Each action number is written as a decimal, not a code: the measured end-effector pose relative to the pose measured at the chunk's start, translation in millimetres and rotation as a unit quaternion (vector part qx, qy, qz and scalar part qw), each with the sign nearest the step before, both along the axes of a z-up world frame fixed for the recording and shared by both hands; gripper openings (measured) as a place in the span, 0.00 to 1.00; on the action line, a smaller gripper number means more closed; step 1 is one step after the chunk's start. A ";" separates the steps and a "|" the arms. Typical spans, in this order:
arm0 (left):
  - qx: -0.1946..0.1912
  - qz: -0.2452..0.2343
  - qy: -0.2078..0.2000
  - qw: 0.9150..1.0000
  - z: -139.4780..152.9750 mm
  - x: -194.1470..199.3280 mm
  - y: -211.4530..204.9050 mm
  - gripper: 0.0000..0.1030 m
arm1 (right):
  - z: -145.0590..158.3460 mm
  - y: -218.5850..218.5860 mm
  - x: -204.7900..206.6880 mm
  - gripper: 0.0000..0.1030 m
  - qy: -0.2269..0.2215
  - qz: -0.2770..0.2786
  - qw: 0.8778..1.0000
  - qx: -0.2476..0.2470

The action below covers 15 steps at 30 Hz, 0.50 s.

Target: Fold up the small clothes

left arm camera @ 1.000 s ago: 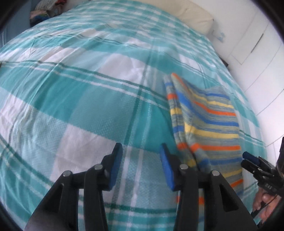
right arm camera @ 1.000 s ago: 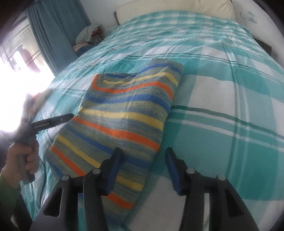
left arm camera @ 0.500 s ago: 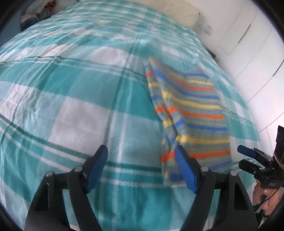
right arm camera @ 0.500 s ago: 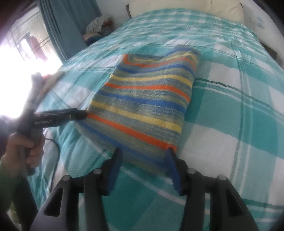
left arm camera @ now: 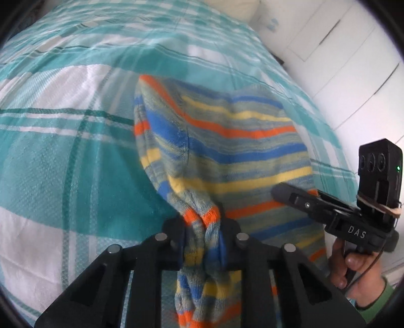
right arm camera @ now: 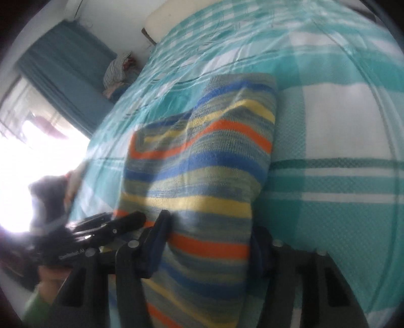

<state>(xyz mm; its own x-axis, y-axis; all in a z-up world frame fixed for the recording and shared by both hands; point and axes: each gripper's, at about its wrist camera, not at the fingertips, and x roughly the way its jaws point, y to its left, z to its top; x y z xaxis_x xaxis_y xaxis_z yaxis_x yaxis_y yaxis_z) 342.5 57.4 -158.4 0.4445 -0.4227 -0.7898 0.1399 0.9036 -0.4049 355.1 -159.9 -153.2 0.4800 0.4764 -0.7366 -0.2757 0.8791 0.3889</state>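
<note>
A striped knit garment in blue, orange, yellow and grey lies folded on the teal plaid bedspread. My left gripper is closing, and its jaws pinch the bunched near-left corner of the knit. In the right wrist view the garment fills the gap of my right gripper, whose jaws are closing on the near edge. The held edge is raised and hangs toward the cameras. Each gripper also shows in the other's view: the right gripper over the knit, the left gripper beside it.
The bedspread covers the whole bed. A pillow lies at the head. A pile of clothes sits beyond the bed by a teal curtain. White cupboard doors stand on the right. A hand in a green sleeve holds the right gripper.
Both grippers moved forward onto the garment's near edge. Their jaws spread wider, then came together on the fabric, and that edge now sits bunched and raised.
</note>
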 end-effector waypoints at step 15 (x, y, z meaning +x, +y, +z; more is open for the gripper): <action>0.103 0.003 -0.035 0.994 47.7 -51.3 3.0 0.66 | 71.8 -0.4 -53.2 0.72 -0.036 0.000 0.999 -0.019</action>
<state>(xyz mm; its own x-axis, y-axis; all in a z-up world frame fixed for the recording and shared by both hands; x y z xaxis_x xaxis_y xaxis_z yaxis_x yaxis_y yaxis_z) 291.2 60.4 -110.7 0.5030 -0.2517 -0.8269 0.1549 0.9674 -0.2002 302.0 -160.4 -81.4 0.5314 0.4495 -0.7180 -0.3021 0.8924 0.3352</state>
